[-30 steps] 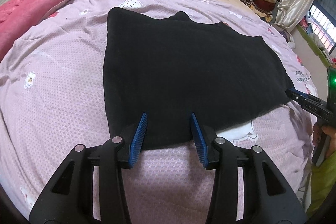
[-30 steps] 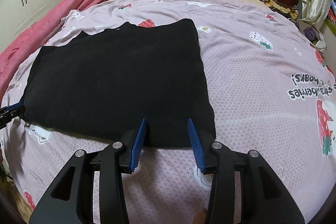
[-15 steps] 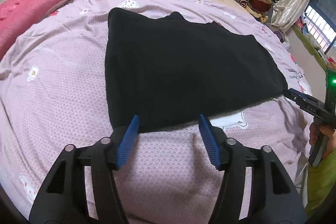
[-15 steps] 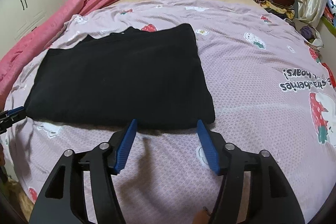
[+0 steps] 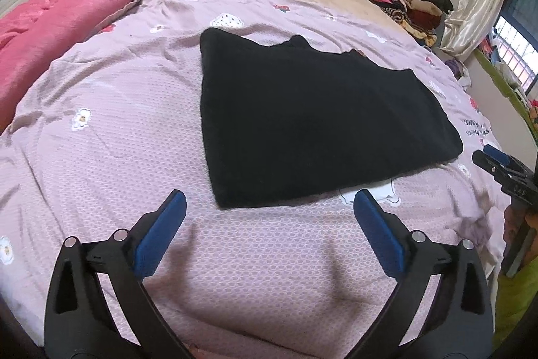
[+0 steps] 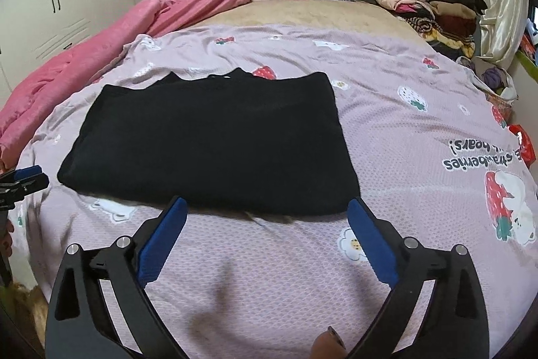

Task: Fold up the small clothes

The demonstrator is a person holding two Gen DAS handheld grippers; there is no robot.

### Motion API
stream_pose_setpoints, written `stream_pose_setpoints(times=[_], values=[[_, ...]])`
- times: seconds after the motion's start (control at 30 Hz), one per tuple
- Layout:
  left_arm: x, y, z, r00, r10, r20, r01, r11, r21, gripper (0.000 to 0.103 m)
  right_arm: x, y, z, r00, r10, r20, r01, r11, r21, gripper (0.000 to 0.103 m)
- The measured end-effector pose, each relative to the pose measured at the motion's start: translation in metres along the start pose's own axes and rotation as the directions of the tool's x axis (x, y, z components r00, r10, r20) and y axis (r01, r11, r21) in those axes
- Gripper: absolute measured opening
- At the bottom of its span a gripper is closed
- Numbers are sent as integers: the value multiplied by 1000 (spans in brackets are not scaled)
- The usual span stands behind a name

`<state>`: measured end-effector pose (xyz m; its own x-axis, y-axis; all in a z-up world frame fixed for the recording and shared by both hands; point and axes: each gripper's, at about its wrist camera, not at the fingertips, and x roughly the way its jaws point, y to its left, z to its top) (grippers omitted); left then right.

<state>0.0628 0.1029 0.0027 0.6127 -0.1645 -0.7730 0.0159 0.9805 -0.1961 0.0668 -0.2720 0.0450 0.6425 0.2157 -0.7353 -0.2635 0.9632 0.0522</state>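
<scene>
Black knit garment (image 5: 312,120) lies folded flat near the bed's (image 5: 101,140) front edge; left tool (image 5: 269,207) and right tool (image 6: 267,211), jaws just spread wide and empty, have released it for the next fold.

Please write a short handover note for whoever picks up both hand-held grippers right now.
Left hand-held gripper: open, empty, jaws just opened, clear of the cloth.
Right hand-held gripper: the same.
Black knit garment: lies flat as a folded rectangle on the lilac strawberry-print bedsheet, near edge just ahead of both grippers.
Done: this fold laid down and released.
Left: probably another fold, if needed.
</scene>
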Motion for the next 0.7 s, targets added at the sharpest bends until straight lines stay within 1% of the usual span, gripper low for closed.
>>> stream_pose_setpoints(times=[0.27, 0.57, 0.7], values=[[-6, 12, 3, 999, 27, 19, -26, 999, -29, 93, -4, 28, 5, 999, 32, 11, -31, 998, -55, 96], [-12, 33, 7, 995, 91, 38, -88, 994, -69, 93, 1, 68, 12, 996, 91, 9, -90, 987, -133, 96], [-14, 42, 8, 993, 108, 38, -105, 991, -87, 93, 5, 88, 14, 993, 120, 4, -117, 978, -174, 96]])
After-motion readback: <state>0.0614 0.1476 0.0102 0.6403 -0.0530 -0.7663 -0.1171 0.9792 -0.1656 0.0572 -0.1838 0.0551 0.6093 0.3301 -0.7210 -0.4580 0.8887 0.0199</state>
